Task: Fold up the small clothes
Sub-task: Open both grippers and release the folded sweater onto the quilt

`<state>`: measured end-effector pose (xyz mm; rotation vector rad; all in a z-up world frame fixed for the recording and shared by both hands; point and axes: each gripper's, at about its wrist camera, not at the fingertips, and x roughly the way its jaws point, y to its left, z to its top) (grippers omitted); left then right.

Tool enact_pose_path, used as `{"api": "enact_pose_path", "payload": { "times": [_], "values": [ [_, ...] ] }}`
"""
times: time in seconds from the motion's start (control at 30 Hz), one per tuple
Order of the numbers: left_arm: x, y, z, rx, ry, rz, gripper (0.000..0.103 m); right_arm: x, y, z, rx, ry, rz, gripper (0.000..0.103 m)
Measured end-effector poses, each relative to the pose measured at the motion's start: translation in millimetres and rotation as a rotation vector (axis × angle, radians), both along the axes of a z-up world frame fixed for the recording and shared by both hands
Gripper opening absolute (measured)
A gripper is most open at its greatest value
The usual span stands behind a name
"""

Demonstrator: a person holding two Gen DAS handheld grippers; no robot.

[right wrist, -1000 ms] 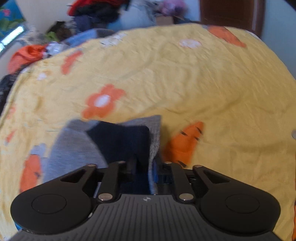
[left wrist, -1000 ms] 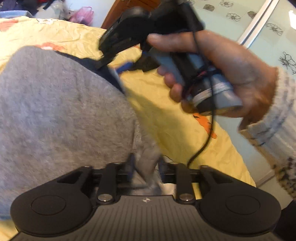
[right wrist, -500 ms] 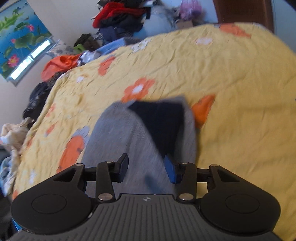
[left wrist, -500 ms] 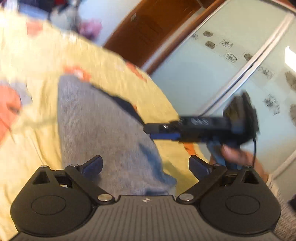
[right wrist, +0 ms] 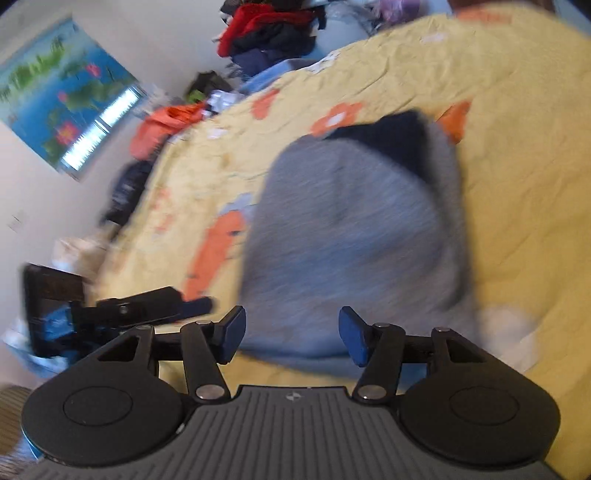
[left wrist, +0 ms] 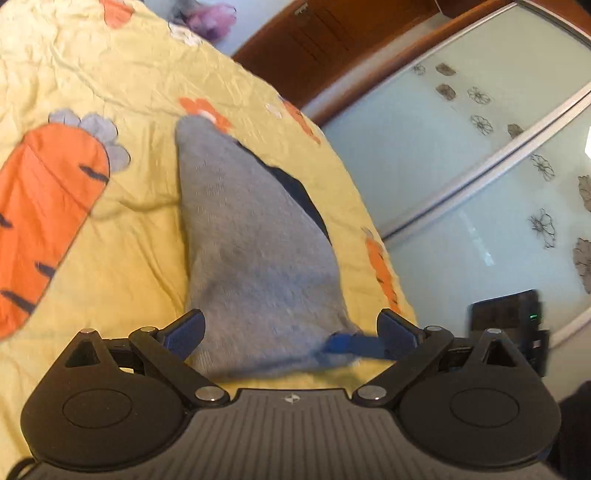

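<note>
A grey knit garment lies folded on the yellow carrot-print bedspread, with a dark navy part showing at its far right edge. My left gripper stands wide open at the garment's near edge, its pads clear of the cloth. One of the right gripper's blue fingers reaches in by the near right corner. In the right wrist view the garment fills the middle, blurred. My right gripper hangs over its near edge with its jaws opening and nothing pressed between them.
Frosted sliding wardrobe doors and a brown wooden door stand beyond the bed's right edge. Piles of clothes lie past the far end of the bed. A pond picture hangs on the left wall.
Both grippers have let go of the grey garment and drawn back toward its near edge. The left jaws have spread wide and the right jaws have widened. The garment now lies flat.
</note>
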<state>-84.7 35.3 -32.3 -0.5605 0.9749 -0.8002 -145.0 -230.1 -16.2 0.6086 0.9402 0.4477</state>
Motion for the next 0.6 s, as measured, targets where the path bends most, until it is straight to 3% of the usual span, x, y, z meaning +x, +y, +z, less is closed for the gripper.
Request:
{"api": "enact_pose_path", "payload": {
  "times": [0.13,0.23,0.27,0.33,0.43,0.47,0.53,0.6],
  "values": [
    [-4.2,-15.6,-14.5,-0.05,0.092,-0.02,0.103,-3.3,11.1,-8.2,-0.092,-0.001,-0.015,0.061],
    [-13.3,-17.8,-18.5,-0.042,0.091,-0.027,0.103,-7.0,-5.9,0.2,-0.14,-0.017,-0.077,0.062],
    [-18.4,-19.4,-16.0,-0.006,0.049,-0.027,0.103,-9.5,-14.3,1.3,-0.138,-0.016,-0.087,0.064],
    [-30.5,-33.9,-7.1,0.162,-0.107,-0.058,0.103,-12.6,-28.6,2.5,-0.137,-0.022,-0.111,0.069],
    [-57.6,-67.7,-1.8,0.563,-0.423,-0.058,0.103,-14.5,-38.6,0.8,-0.255,-0.054,-0.154,0.069],
    [-65.7,-79.2,-2.4,0.664,-0.516,-0.06,0.103,-14.4,-42.2,0.3,-0.296,-0.062,-0.182,0.069],
    [-69.8,-93.7,-5.8,0.707,-0.58,-0.1,0.103,-12.5,-56.4,-3.7,-0.3,-0.06,-0.238,0.07],
    [-61.5,-97.5,-7.5,0.658,-0.528,-0.086,0.102,-8.5,-65.3,-10.2,-0.277,-0.046,-0.251,0.07]
  ]
}}
